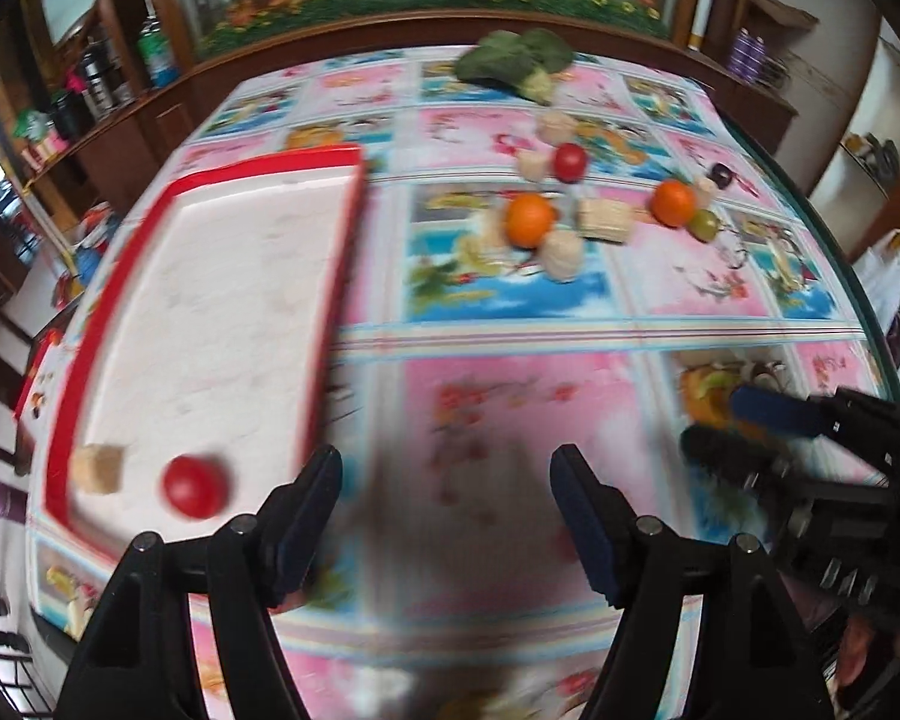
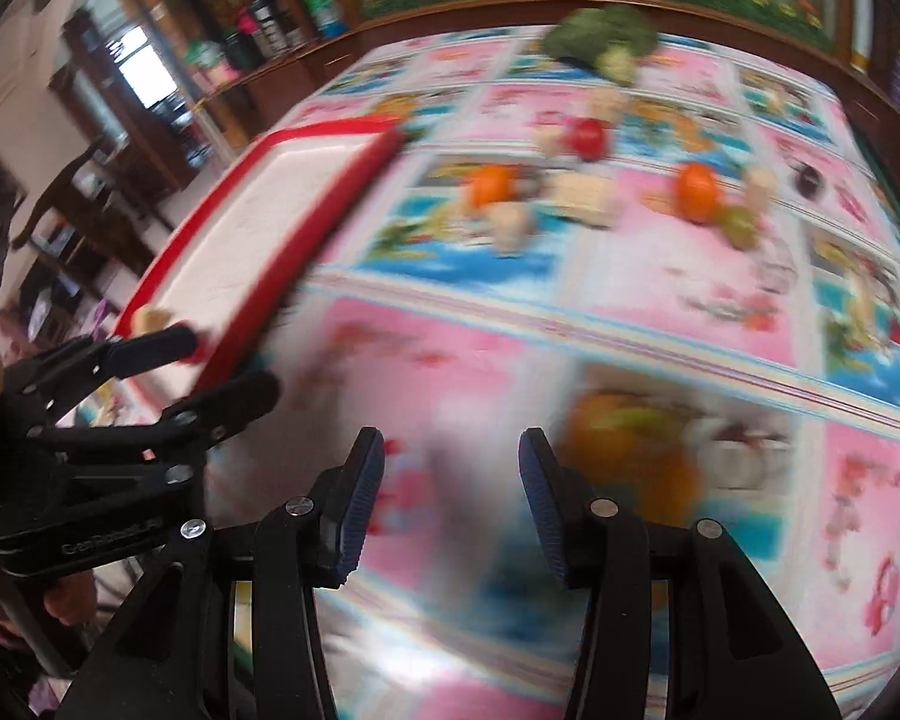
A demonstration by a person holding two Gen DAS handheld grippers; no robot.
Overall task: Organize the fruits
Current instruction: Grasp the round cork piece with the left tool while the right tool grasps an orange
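Beyond tray, scattered oranges, seemingly broccoli; nothing blocking

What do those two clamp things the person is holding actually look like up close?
Both are black plastic tools. The left gripper has two angular arms joined by round silver pins, ending in fingers faced with dark blue ribbed pads. The right gripper is built the same way. Seen from the side, the body is a stack of black links with small screws and faint grey lettering, too blurred to read. No cables show.
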